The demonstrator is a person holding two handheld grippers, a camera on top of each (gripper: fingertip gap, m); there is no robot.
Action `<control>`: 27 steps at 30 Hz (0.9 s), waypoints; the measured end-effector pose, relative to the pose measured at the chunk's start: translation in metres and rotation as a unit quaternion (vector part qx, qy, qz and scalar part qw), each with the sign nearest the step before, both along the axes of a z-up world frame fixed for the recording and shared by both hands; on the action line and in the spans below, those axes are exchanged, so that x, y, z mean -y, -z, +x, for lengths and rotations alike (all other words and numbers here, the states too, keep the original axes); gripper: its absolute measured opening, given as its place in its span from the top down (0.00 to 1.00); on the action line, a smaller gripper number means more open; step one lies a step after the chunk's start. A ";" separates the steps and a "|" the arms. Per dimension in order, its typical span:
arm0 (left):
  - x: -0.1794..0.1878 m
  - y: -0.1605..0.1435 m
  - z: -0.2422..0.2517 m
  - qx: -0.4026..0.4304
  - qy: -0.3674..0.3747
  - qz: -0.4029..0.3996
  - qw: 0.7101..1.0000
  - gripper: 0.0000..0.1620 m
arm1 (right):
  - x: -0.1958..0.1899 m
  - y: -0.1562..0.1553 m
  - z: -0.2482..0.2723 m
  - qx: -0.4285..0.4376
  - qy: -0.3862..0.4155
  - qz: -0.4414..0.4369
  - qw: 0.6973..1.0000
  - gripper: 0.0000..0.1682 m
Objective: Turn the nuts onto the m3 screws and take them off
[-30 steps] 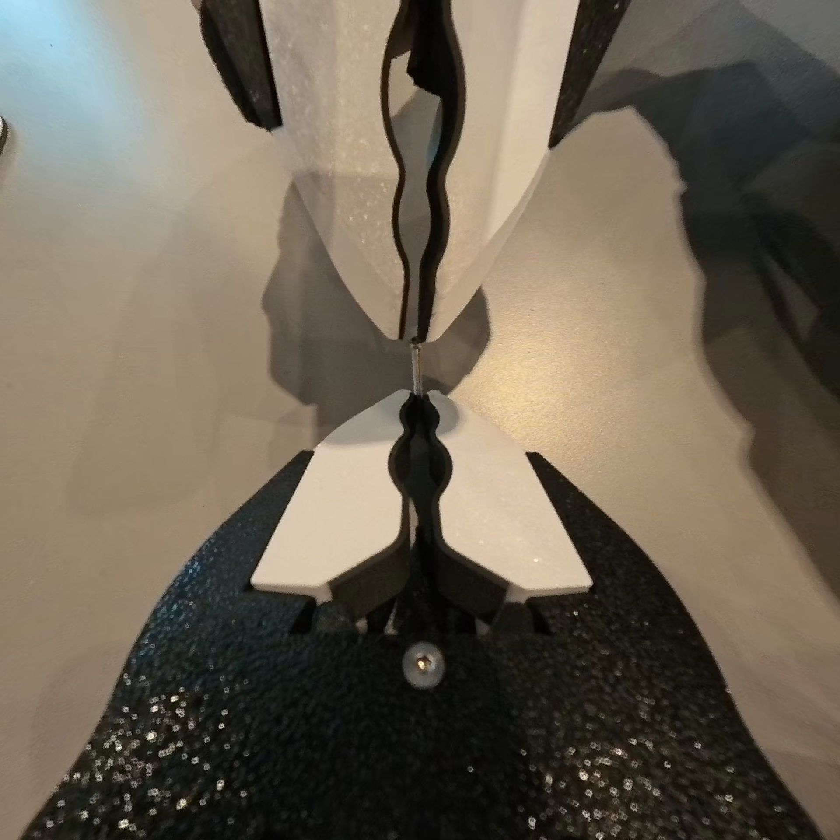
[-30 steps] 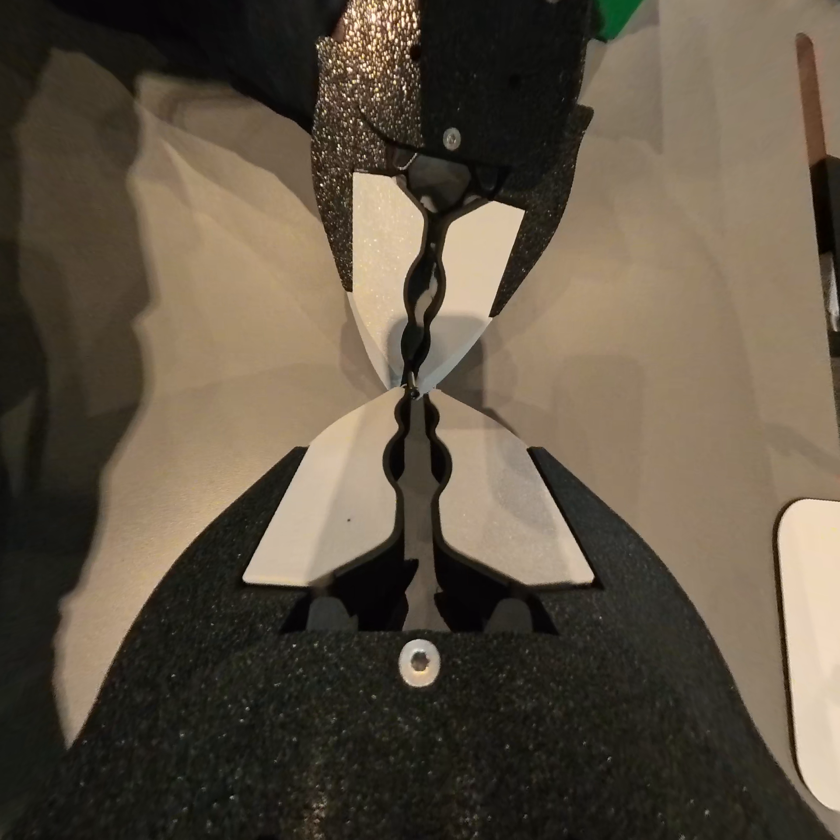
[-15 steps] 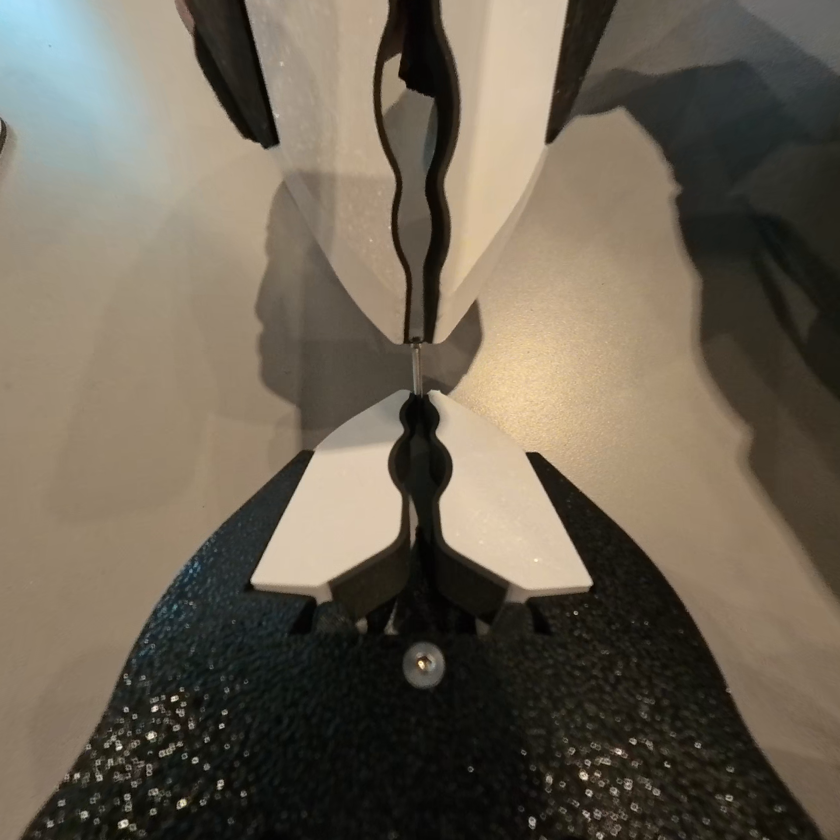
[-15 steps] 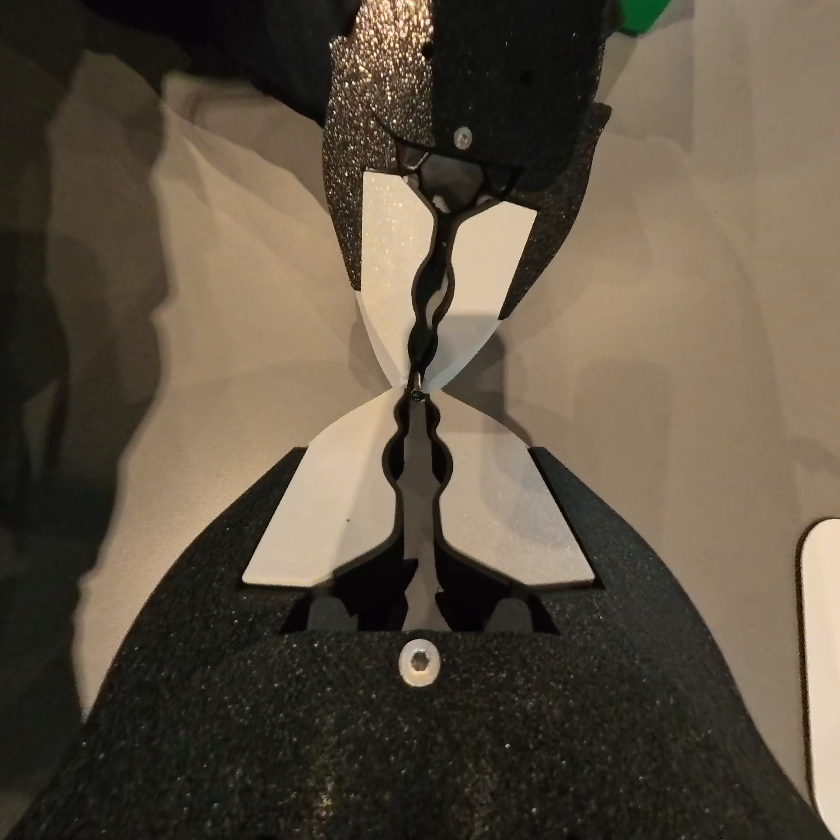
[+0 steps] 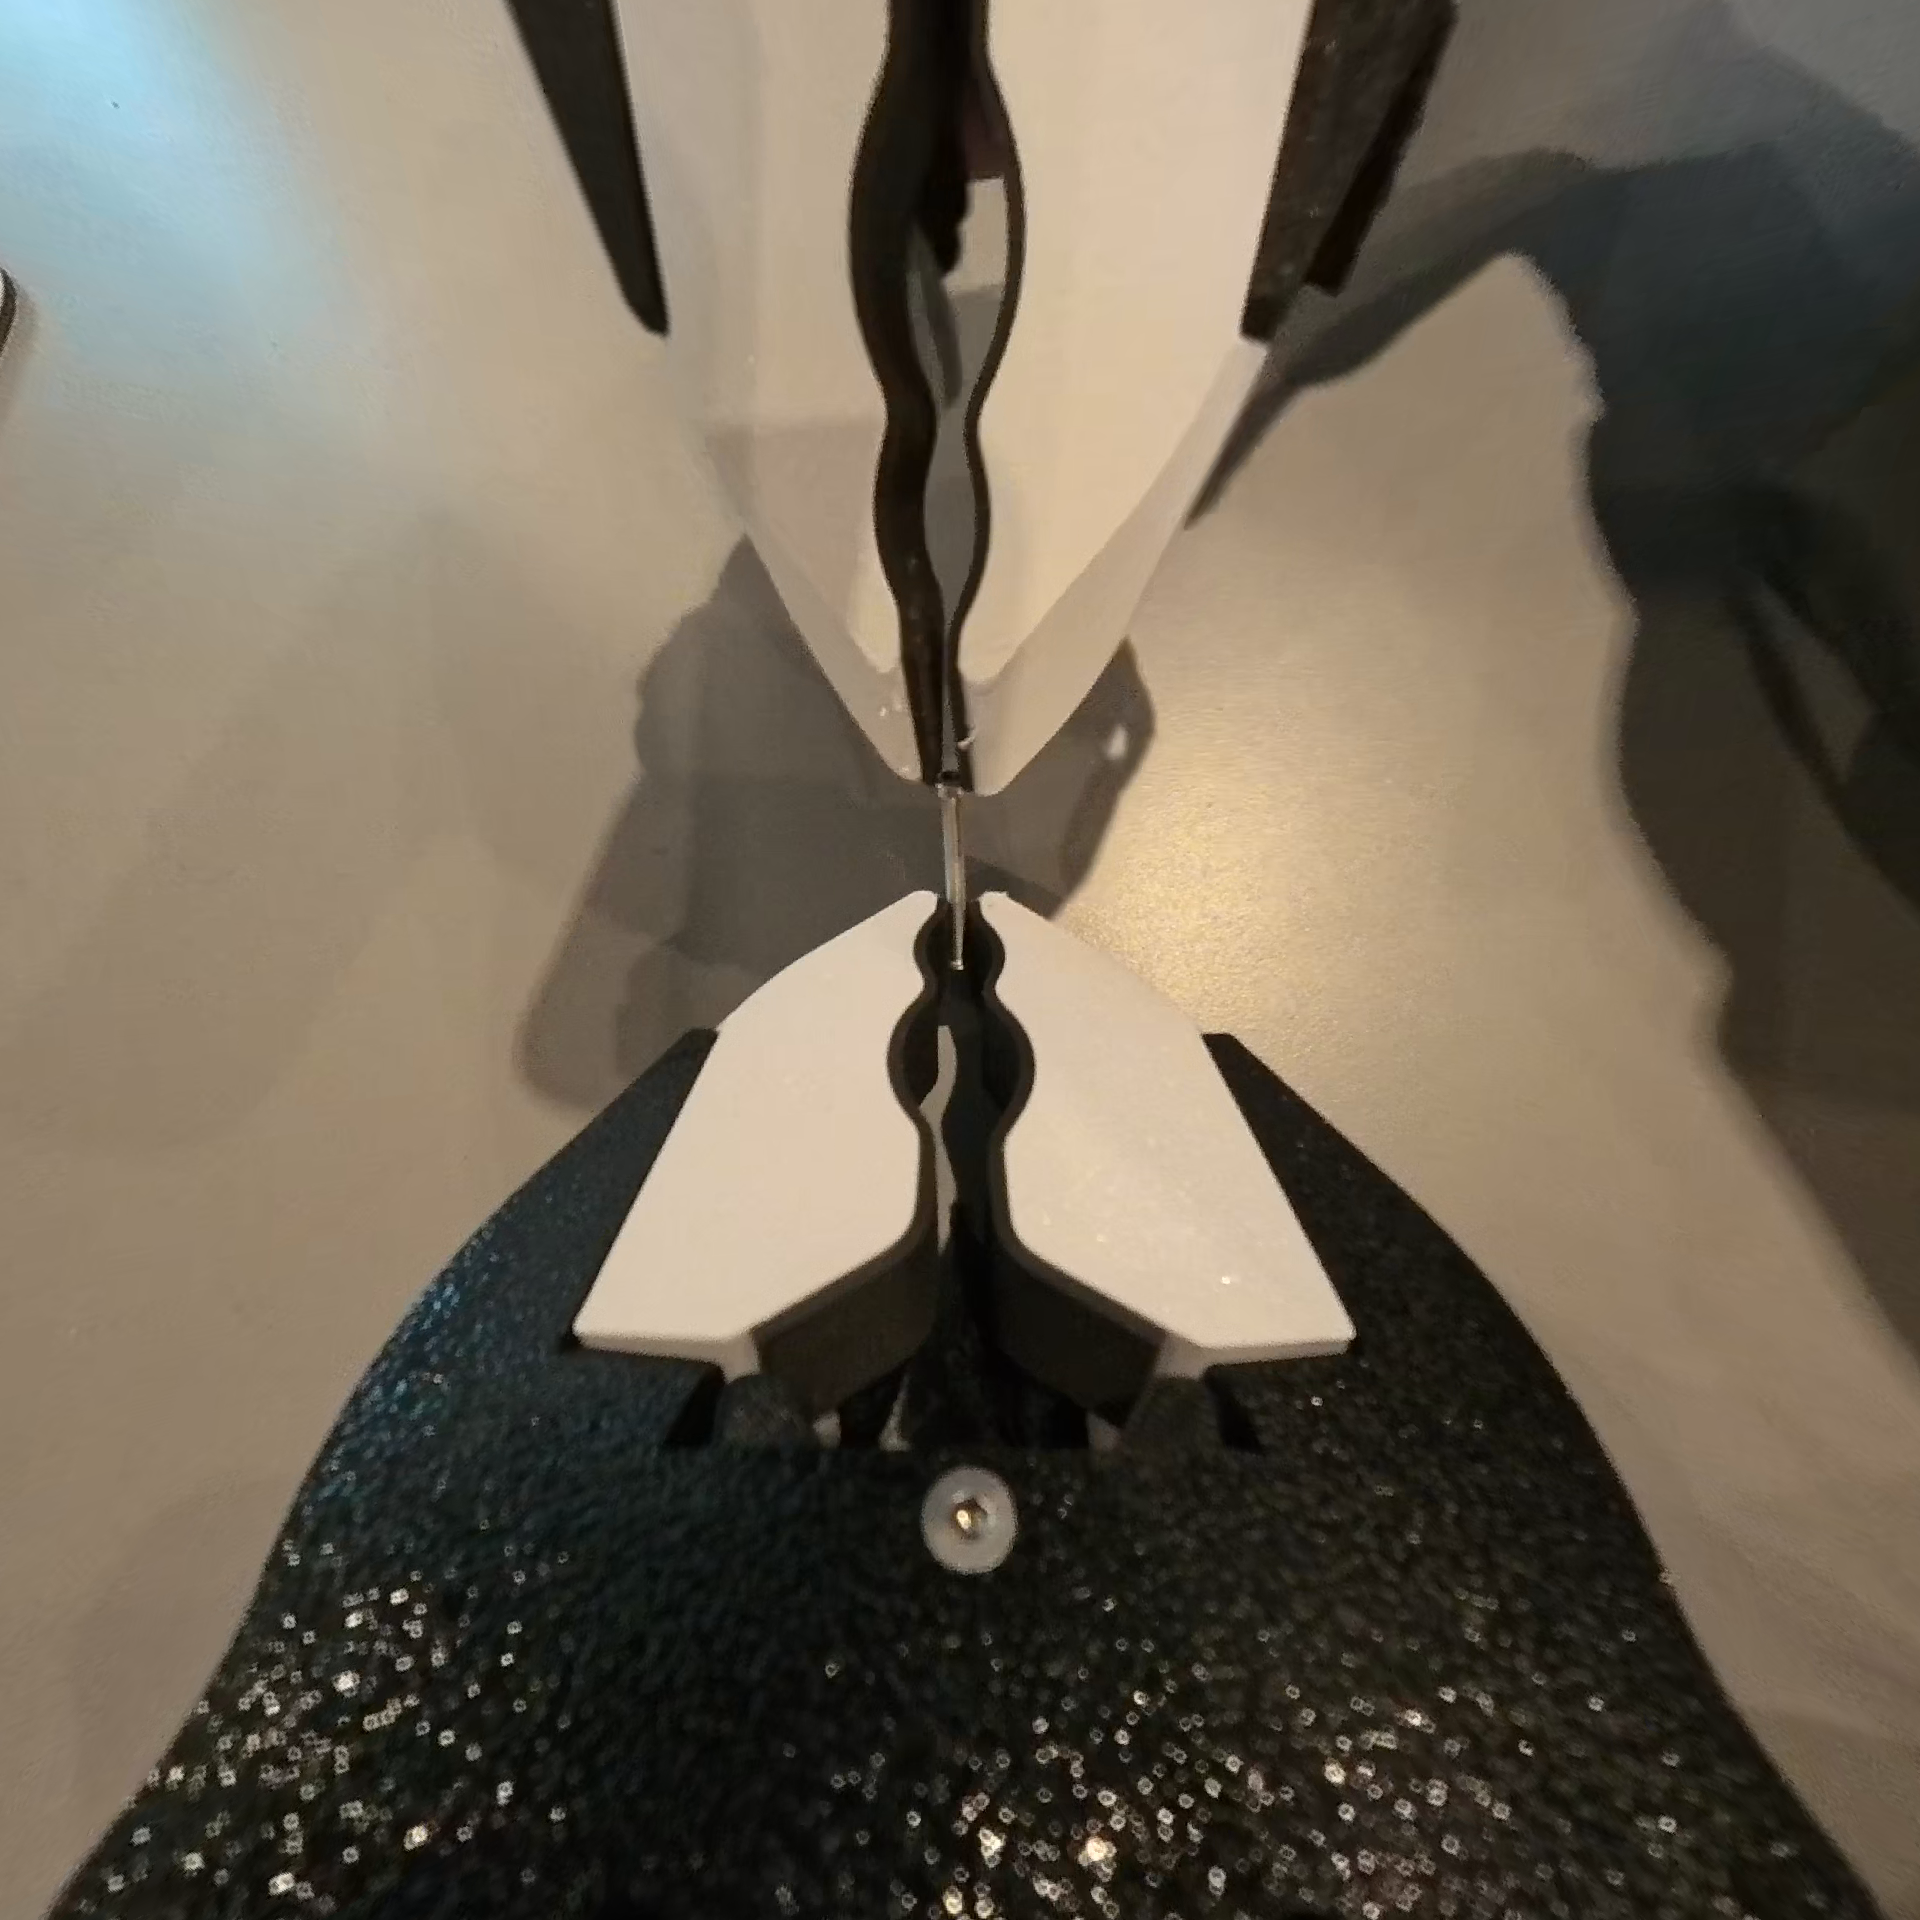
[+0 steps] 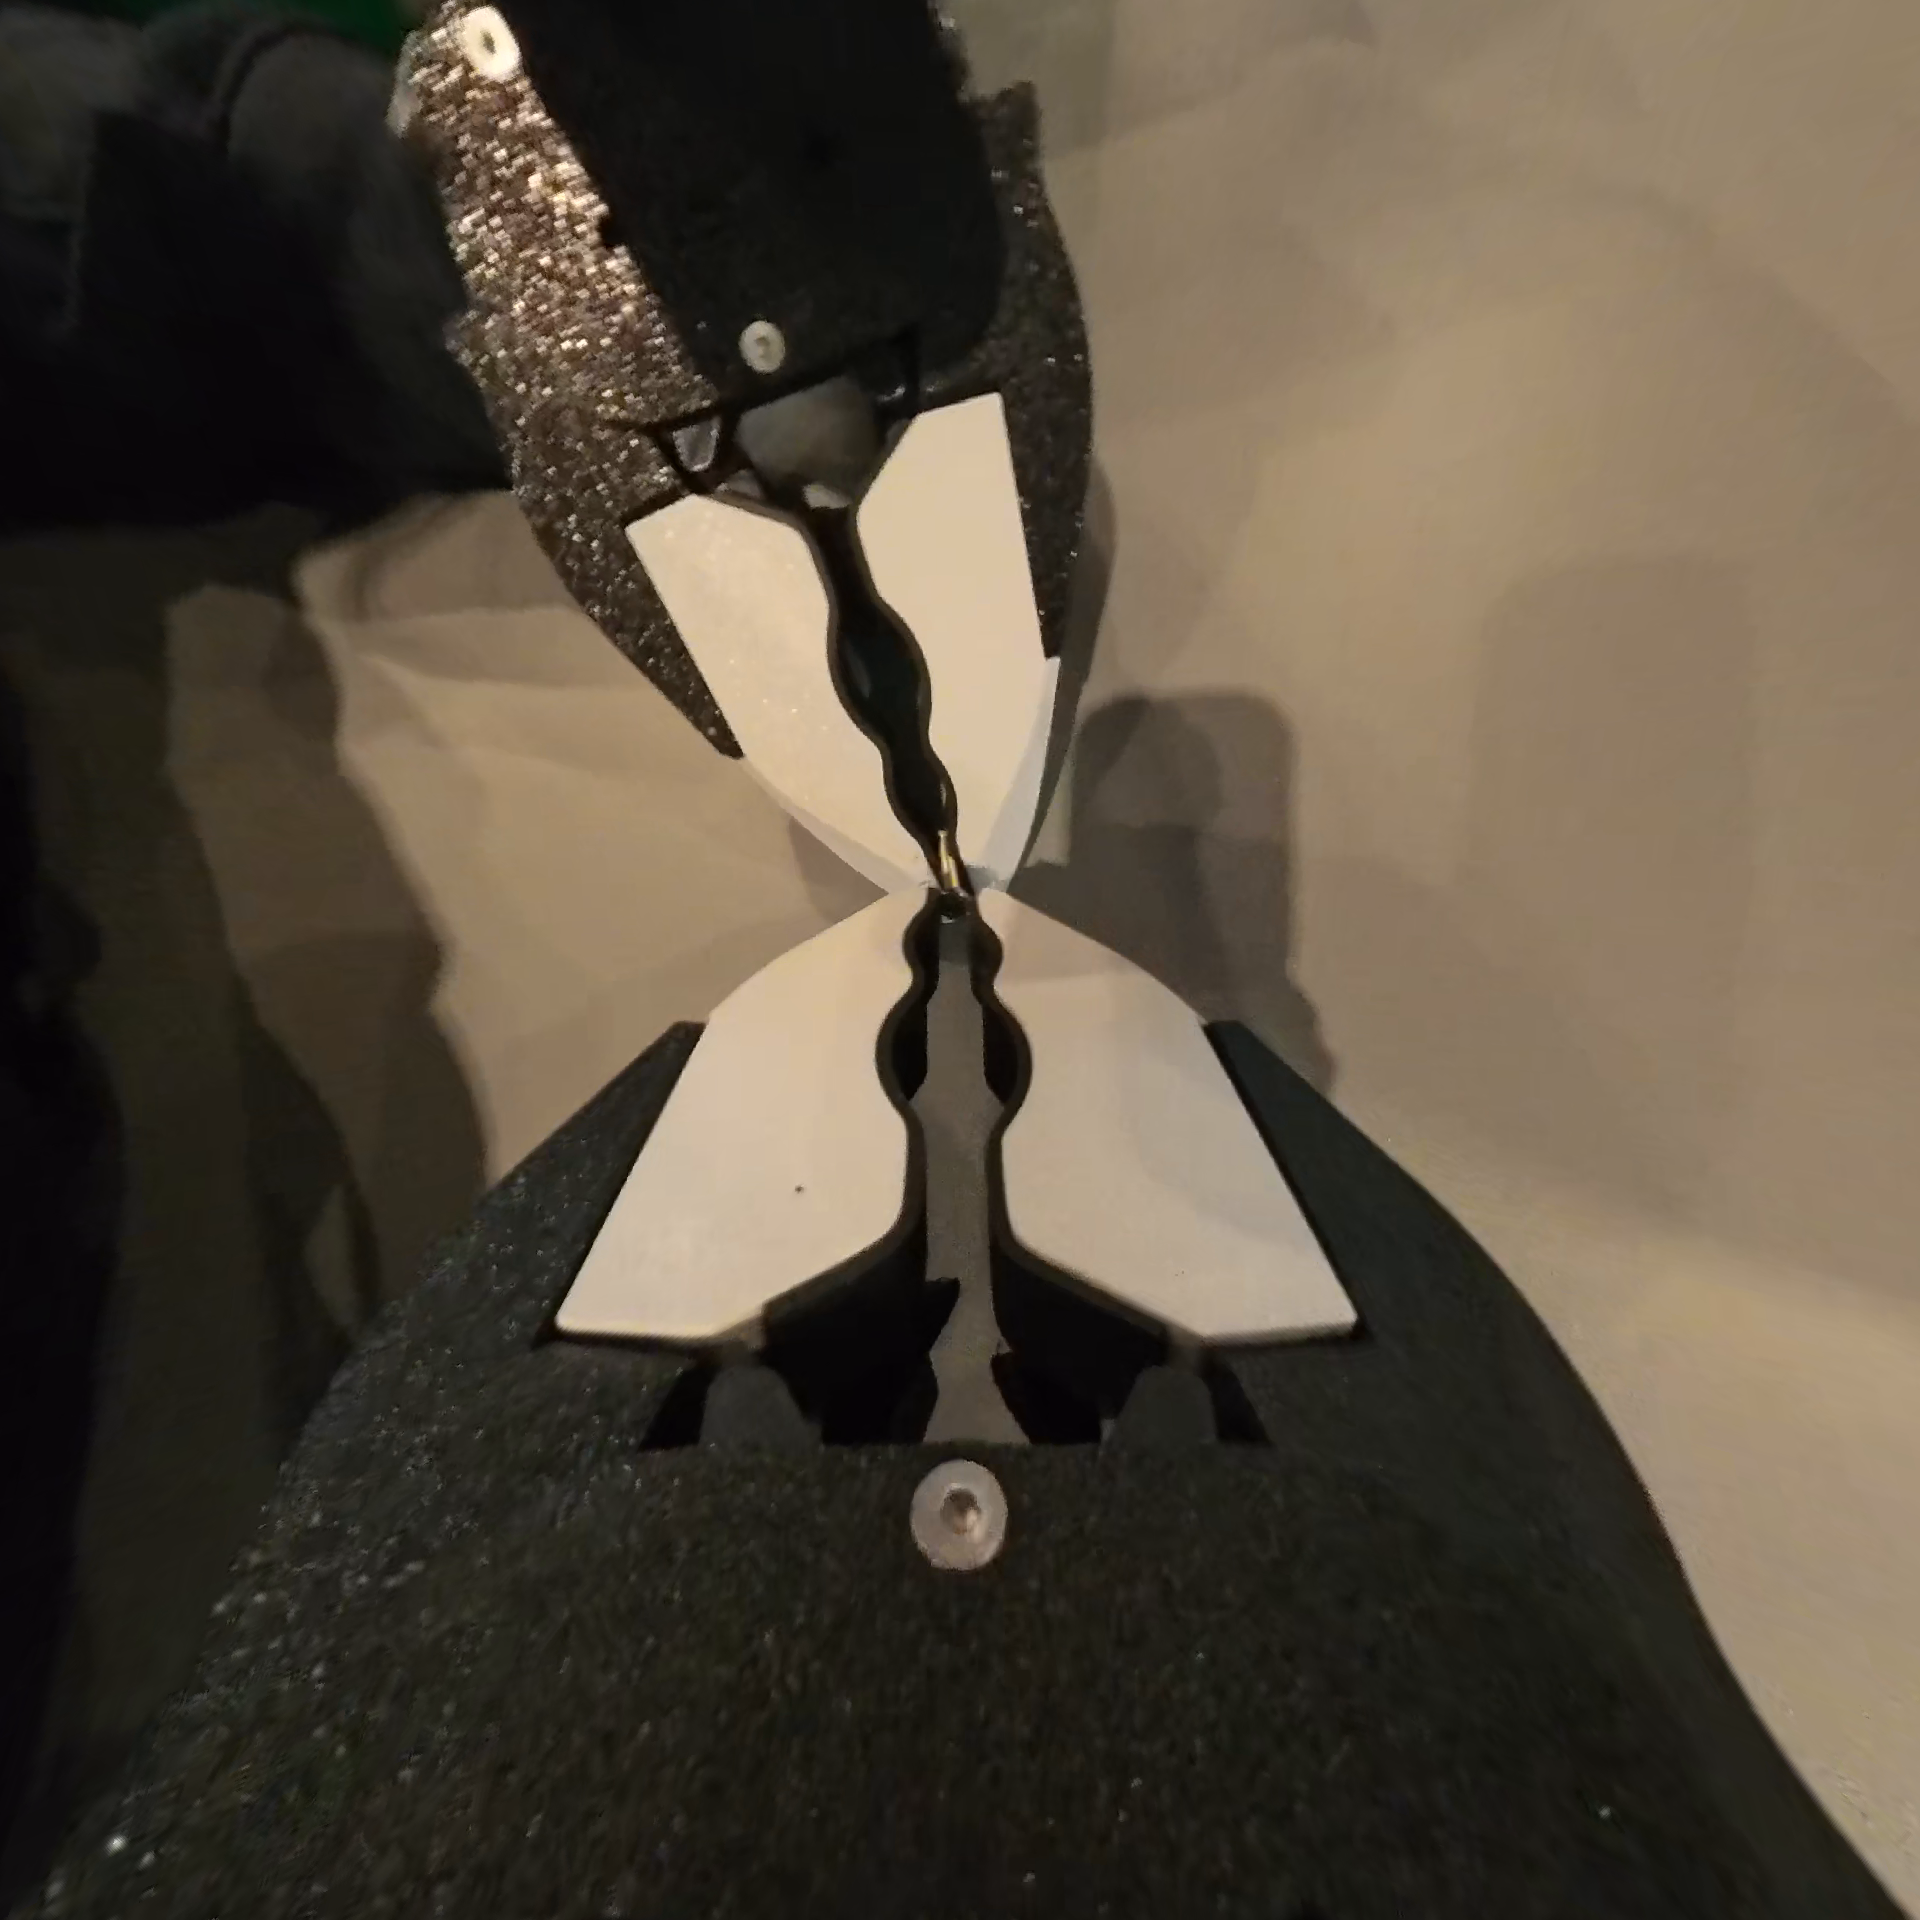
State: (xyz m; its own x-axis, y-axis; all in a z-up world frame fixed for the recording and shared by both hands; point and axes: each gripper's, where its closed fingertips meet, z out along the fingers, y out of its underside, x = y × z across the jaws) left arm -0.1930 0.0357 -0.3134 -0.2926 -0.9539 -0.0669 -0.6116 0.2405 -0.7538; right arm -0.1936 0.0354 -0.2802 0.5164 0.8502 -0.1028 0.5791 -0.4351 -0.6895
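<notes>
Pinching the thin screw (image 5: 952,878) at its near end, the left gripper (image 5: 954,930) points its long axis toward 12 o'clock, where the right gripper (image 5: 951,774) is clamped tight on the far end, presumably the nut.

Left gripper (image 5: 953,914): white fingers (image 5: 790,1174), black wavy inner pads, black pebbled body with glittery specks, silver bolt (image 5: 967,1548) at centre. Right gripper (image 6: 951,914): same scheme, white fingers (image 6: 769,1153) with one small dark dot on the left one, matte black grainy body, silver bolt (image 6: 957,1529). Screw (image 5: 951,862): shiny silver, thin. Nut (image 6: 950,881): tiny, dark with a brassy glint, too small to say more. Table (image 5: 312,831): plain beige-grey, no pattern, grey shadows, bluish tint in the top-left corner of the left view. Dark clothing (image 6: 208,312) at upper left of the right view, black to charcoal.
</notes>
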 end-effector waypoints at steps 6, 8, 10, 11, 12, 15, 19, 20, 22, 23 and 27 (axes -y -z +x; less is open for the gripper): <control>0.000 0.000 0.000 0.001 0.000 0.002 1.000 0.99 | 0.001 0.001 0.000 -0.037 0.133 -0.075 0.988 0.97; 0.000 0.000 0.000 0.001 0.000 0.003 1.000 0.99 | 0.001 -0.001 0.000 -0.066 0.140 -0.069 0.986 0.94; -0.002 0.000 0.001 0.003 -0.007 0.008 1.000 0.99 | -0.003 -0.011 0.000 -0.130 0.154 -0.029 0.979 0.89; -0.005 0.000 0.002 0.006 -0.019 0.016 1.000 0.99 | -0.004 -0.020 0.000 -0.176 0.164 -0.006 0.971 0.87; -0.009 -0.001 0.003 0.009 -0.031 0.025 0.999 0.99 | -0.006 -0.029 0.001 -0.220 0.178 0.020 0.959 0.84; -0.014 -0.018 0.011 0.070 -0.070 0.021 0.995 0.99 | -0.007 -0.048 0.006 -0.316 0.200 0.106 0.921 0.79; -0.015 -0.048 0.015 0.163 -0.113 -0.044 0.979 0.99 | -0.003 -0.065 0.007 -0.373 0.205 0.189 0.885 0.77; -0.014 -0.051 0.015 0.171 -0.113 -0.051 0.977 0.99 | -0.002 -0.069 0.008 -0.375 0.207 0.206 0.880 0.79; -0.012 -0.058 0.014 0.193 -0.115 -0.070 0.972 0.99 | -0.003 -0.070 0.007 -0.375 0.205 0.218 0.878 0.81; -0.012 -0.061 0.014 0.203 -0.116 -0.079 0.969 0.99 | -0.003 -0.070 0.006 -0.374 0.204 0.216 0.878 0.81; -0.009 -0.064 0.014 0.213 -0.113 -0.096 0.966 0.99 | -0.005 -0.070 0.002 -0.395 0.194 0.195 0.877 0.87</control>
